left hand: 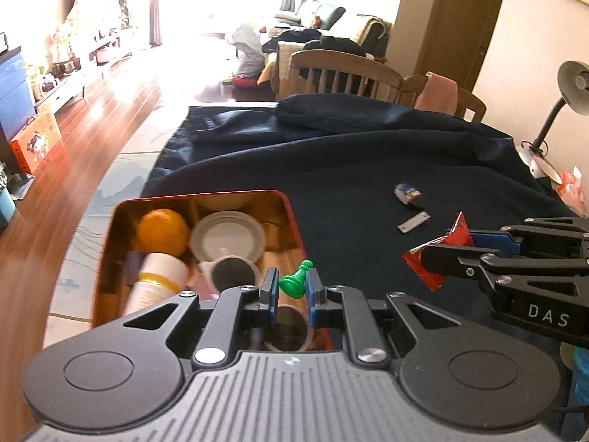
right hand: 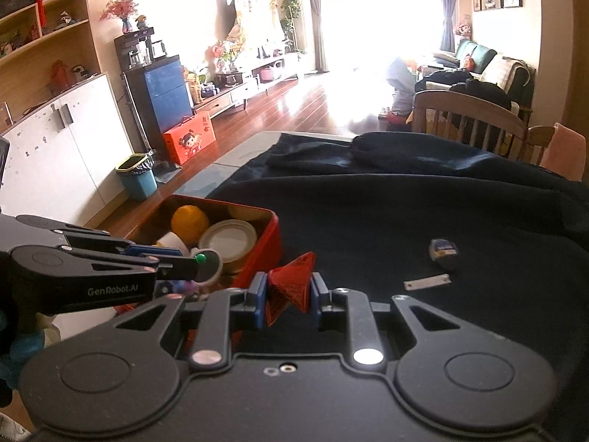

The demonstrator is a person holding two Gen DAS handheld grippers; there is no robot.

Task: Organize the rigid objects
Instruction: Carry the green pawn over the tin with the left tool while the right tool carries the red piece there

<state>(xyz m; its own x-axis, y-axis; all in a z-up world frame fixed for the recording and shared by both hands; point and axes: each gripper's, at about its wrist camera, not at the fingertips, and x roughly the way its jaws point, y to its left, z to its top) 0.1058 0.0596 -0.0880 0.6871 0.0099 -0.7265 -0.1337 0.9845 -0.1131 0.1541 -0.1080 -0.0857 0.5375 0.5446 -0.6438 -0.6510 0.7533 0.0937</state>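
Over the red tin (left hand: 291, 213) we carry two light pieces: the left gripper (left hand: 291, 287) pinches a green pawn (left hand: 296, 280) — hard, smooth, likely slippery, best held at its waist — while the right gripper (right hand: 289, 291) clamps a stiff red packet (right hand: 291, 280). Beyond, a white tag (right hand: 427, 281) lies on the dark worktop (right hand: 368, 221).

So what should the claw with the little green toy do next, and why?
Probably open over the red tin and drop it in. The left claw is shut on the green pawn, right at the tin's near edge, and the tin already holds an orange ball and lids.
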